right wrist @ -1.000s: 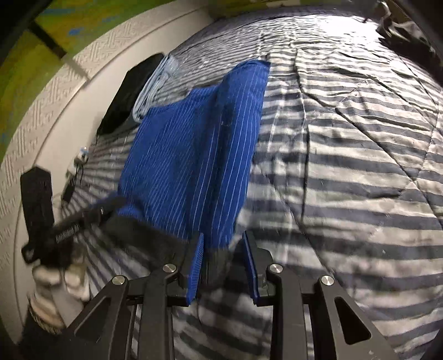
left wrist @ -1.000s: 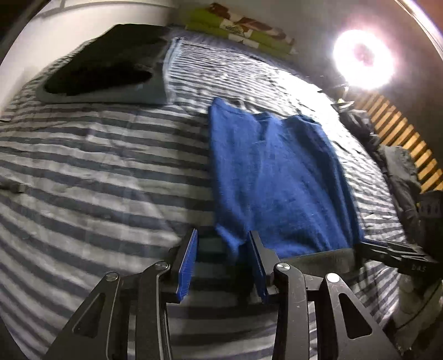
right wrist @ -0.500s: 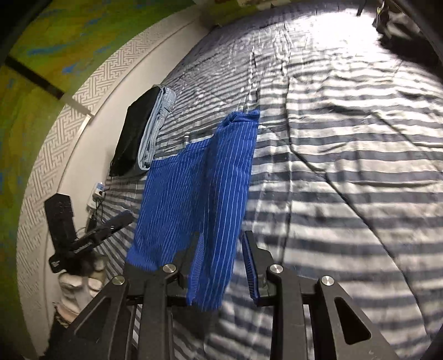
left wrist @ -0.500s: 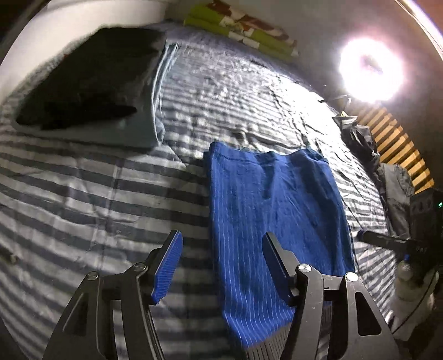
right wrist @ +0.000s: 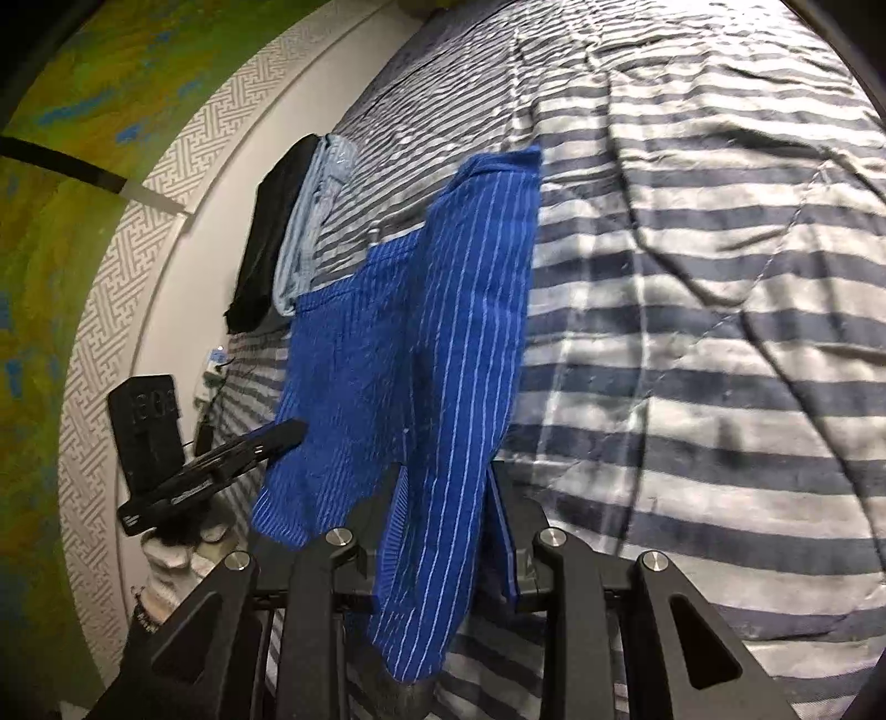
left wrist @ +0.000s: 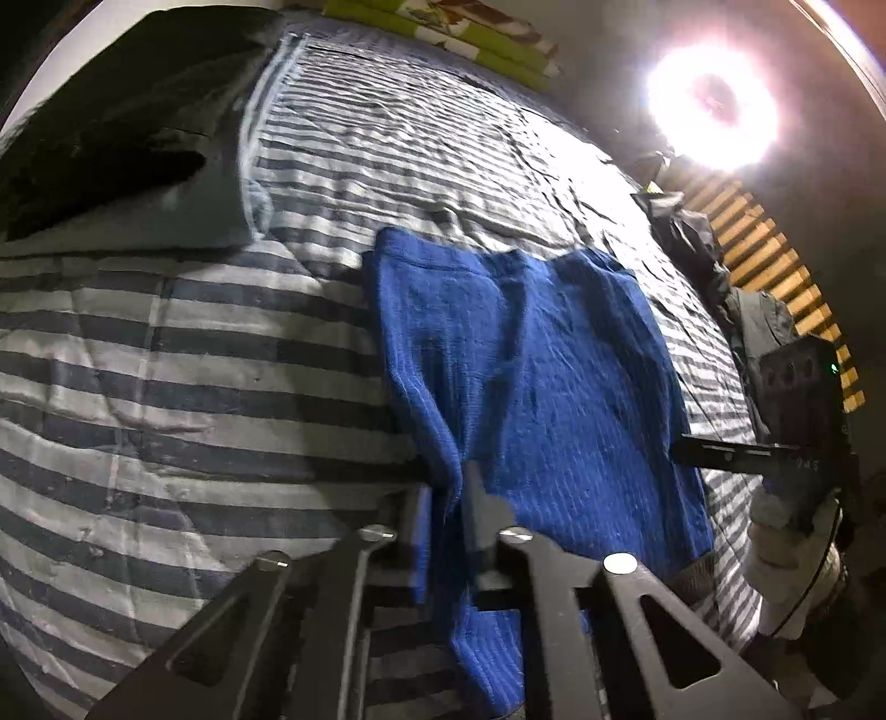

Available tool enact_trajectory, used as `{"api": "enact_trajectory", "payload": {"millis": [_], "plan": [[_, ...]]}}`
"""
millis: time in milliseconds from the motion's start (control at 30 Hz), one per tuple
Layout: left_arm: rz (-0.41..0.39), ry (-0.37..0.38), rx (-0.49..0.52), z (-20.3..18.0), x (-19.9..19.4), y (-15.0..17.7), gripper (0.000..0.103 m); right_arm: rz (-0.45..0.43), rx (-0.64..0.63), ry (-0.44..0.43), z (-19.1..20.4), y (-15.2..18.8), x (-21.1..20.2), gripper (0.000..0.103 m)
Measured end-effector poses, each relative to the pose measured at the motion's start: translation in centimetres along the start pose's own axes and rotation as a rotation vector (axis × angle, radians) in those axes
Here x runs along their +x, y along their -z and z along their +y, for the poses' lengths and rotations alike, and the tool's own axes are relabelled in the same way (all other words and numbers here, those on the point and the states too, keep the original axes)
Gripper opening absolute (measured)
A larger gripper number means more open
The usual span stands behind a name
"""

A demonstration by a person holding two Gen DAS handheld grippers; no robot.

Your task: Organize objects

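Note:
A blue pinstriped garment (left wrist: 554, 376) lies spread on the striped bedcover (left wrist: 194, 354), its near end raised. In the left wrist view my left gripper (left wrist: 446, 493) is shut on the garment's left edge, with a fold of cloth pinched between the pads. The right wrist view shows my right gripper (right wrist: 446, 482) shut on the garment's (right wrist: 421, 332) right edge, cloth hanging down between its fingers. Each gripper shows in the other's view: the right gripper (left wrist: 720, 451) at the garment's far side, the left gripper (right wrist: 277, 435) likewise, both held by white-gloved hands (left wrist: 786, 554).
A folded stack of black and pale blue clothes (left wrist: 111, 122) (right wrist: 282, 238) lies at the bed's far left by the wall. Dark clothes (left wrist: 686, 232) are heaped at the right edge near wooden slats (left wrist: 786, 277). A ring light (left wrist: 711, 108) glares. Green patterned bedding (left wrist: 443, 27) lies at the head.
My left gripper opened wide, moved in over the garment's left edge and shut on it. My right gripper kept its hold while the garment's near end shifted.

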State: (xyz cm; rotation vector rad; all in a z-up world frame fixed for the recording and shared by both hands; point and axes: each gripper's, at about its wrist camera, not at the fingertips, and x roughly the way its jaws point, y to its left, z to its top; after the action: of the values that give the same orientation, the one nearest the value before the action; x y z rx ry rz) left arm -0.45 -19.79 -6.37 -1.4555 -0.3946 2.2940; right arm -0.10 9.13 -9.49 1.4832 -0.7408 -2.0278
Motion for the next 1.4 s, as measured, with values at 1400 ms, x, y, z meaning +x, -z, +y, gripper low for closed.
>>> {"api": "enact_trajectory", "payload": {"millis": [1400], "plan": [[-0.072,0.086,-0.188,-4.8,-1.5,-1.8,0.006,-0.196,0.132,-0.102,-3.7,-1.1,-6.9,0.005]]}}
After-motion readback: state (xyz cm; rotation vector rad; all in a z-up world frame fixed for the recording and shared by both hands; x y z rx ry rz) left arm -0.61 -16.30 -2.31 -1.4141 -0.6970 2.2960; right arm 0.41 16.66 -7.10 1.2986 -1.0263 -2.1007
